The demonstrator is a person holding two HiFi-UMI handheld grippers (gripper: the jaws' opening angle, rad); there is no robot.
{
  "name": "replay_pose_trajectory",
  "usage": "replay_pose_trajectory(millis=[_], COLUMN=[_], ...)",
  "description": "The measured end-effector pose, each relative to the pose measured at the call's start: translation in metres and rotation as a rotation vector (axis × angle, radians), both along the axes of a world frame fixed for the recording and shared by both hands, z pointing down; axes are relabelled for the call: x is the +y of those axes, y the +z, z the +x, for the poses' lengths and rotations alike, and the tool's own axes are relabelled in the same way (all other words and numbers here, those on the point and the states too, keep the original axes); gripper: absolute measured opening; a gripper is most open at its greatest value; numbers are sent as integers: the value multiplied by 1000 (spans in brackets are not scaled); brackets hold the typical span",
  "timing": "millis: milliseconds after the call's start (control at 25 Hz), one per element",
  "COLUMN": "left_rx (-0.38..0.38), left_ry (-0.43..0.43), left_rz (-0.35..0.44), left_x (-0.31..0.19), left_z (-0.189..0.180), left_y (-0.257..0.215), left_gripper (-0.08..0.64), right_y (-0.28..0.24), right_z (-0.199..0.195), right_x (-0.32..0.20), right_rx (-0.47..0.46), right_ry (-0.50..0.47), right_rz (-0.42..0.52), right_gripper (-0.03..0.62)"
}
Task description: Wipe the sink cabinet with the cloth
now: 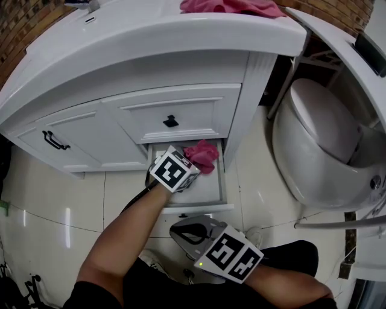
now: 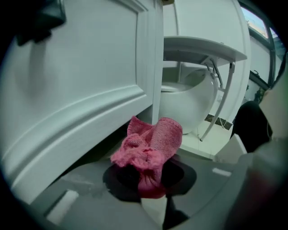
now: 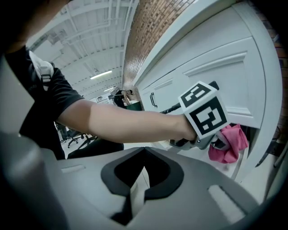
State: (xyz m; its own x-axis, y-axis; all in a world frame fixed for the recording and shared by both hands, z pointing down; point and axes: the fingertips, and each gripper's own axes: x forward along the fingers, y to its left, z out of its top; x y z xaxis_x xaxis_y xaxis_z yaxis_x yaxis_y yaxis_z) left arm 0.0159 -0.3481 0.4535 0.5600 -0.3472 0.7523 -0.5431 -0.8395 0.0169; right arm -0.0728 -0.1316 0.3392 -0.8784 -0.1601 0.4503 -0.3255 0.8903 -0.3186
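The white sink cabinet (image 1: pixel 108 130) has its lowest drawer (image 1: pixel 223 181) pulled out. My left gripper (image 1: pixel 192 162) reaches into that drawer, shut on a crumpled pink cloth (image 1: pixel 203 155). In the left gripper view the cloth (image 2: pixel 150 146) bunches up out of the left gripper (image 2: pixel 150 175), just below a white drawer front (image 2: pixel 81 81). My right gripper (image 1: pixel 184 230) hangs lower, in front of the drawer, shut with nothing in it. In the right gripper view the right gripper (image 3: pixel 144 155) points at the left gripper's marker cube (image 3: pixel 204 112) and the cloth (image 3: pixel 229 143).
A second pink cloth (image 1: pixel 232 6) lies on the sink top (image 1: pixel 181 33). A white toilet (image 1: pixel 319 145) stands close on the right of the cabinet, with a metal rail (image 1: pixel 338 224) near it. Black handles (image 1: pixel 170 121) sit on the upper drawers. The floor is pale tile (image 1: pixel 48 193).
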Motion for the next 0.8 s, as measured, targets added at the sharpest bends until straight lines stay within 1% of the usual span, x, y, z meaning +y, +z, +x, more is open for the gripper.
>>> replay_pose_trajectory(millis=[80,200,360,480,640,800], left_rx=[-27,-35,-52,-79,-106,-114], left_ry=[21,38,45,22,-32,-87], left_rz=[-19,-27,-27,-37,-45,-60], left_x=[-6,-16,-22,-26,-28,-25], left_z=[9,22,25,14,-8,-34], left_y=[14,26,35,40,40,41], left_gripper=[91,92,91,91,91,91], right_y=[3,7,8,7,7,9], right_z=[5,11,14,15,14,11], right_x=[-3,-7,-10,-11,-10,-9], right_rx=[0,0,-7,-10,-11,-12], right_ry=[11,28,42,43,37,31], right_rz=[-15,-33,-43,-45,-46,-55], right_gripper=[6,6,6,6,6,6])
